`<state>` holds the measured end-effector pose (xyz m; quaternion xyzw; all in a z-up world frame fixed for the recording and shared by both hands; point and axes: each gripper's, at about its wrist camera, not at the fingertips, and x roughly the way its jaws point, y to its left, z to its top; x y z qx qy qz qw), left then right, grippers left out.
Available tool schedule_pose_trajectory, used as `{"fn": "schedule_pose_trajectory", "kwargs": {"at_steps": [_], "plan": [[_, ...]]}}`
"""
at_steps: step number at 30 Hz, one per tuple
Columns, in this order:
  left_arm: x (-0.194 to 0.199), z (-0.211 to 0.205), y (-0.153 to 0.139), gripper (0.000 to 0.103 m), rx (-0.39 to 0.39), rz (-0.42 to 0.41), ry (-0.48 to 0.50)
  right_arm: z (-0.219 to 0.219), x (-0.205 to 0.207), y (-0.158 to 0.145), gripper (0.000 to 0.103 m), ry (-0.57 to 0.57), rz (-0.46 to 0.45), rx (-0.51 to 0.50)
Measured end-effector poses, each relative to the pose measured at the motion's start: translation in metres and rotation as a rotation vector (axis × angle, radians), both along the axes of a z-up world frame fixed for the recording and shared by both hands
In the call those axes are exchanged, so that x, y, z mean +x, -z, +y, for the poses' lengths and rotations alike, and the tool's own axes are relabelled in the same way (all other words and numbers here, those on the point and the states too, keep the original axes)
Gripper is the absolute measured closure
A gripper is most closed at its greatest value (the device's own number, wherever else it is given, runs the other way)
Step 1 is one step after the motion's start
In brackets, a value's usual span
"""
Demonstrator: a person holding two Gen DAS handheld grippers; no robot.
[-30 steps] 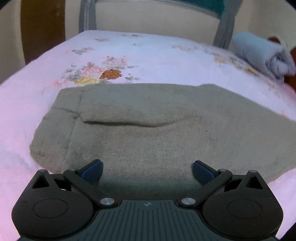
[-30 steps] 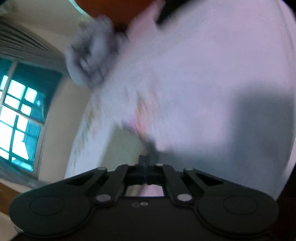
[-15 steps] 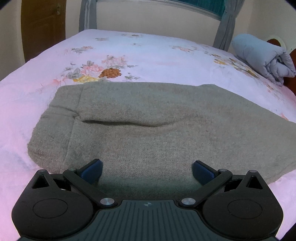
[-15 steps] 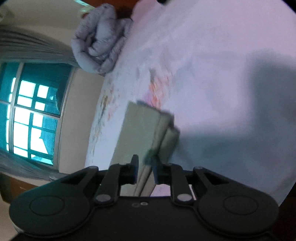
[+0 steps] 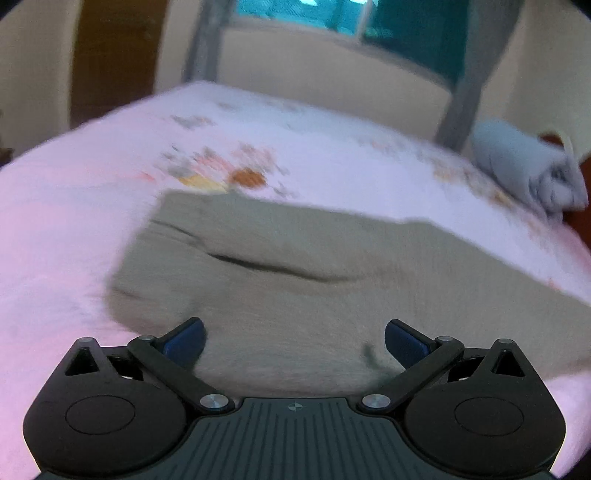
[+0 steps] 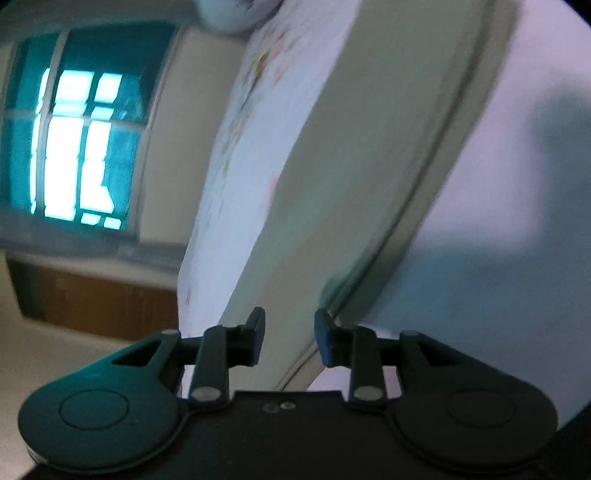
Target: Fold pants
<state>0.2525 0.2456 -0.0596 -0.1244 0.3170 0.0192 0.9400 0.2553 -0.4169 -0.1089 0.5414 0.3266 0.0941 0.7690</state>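
From the left wrist camera we see our left gripper (image 5: 293,341) with its blue-padded fingers (image 5: 184,341) spread wide and nothing between them. Just beyond them lies the pair of grey-green knitted pants (image 5: 295,280), flat on the pink floral bedsheet (image 5: 66,221), reaching from near the fingers toward the middle of the bed and running off to the right. A dark crease crosses the fabric near its far side (the picture is blurred, so finer detail is lost). At the far right of the bed sits a rolled pale-blue blanket (image 5: 528,177), well apart from the pants. Behind the bed are a cream wall (image 5: 314,70), a teal window (image 5: 369,18) with grey curtains (image 5: 465,85), and a brown wooden door (image 5: 107,66) at the far left.

From the right wrist camera, tilted steeply, our right gripper (image 6: 290,341) has its fingers (image 6: 255,338) partly apart, a moderate gap, gripping nothing. The pants (image 6: 351,166) run away from the fingers as a long band with layered edges along their right side, the near end reaching between the fingertips; we cannot tell whether the pads touch it. The sheet (image 6: 498,221) lies on both sides, and a bright window (image 6: 74,147) shows at left.
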Motion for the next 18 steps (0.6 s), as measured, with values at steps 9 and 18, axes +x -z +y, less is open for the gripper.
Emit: {"fn": "schedule_pose_trajectory", "kwargs": {"at_steps": [9,18], "plan": [[-0.028,0.049,-0.007,0.005,-0.114,-0.007,-0.128,0.067,0.010,0.001,0.079,-0.131,0.016,0.086],[0.002,0.035,0.009,0.045,-0.070,0.108,-0.133,0.101,0.018,0.022,0.082,-0.129,0.084,0.176]]}}
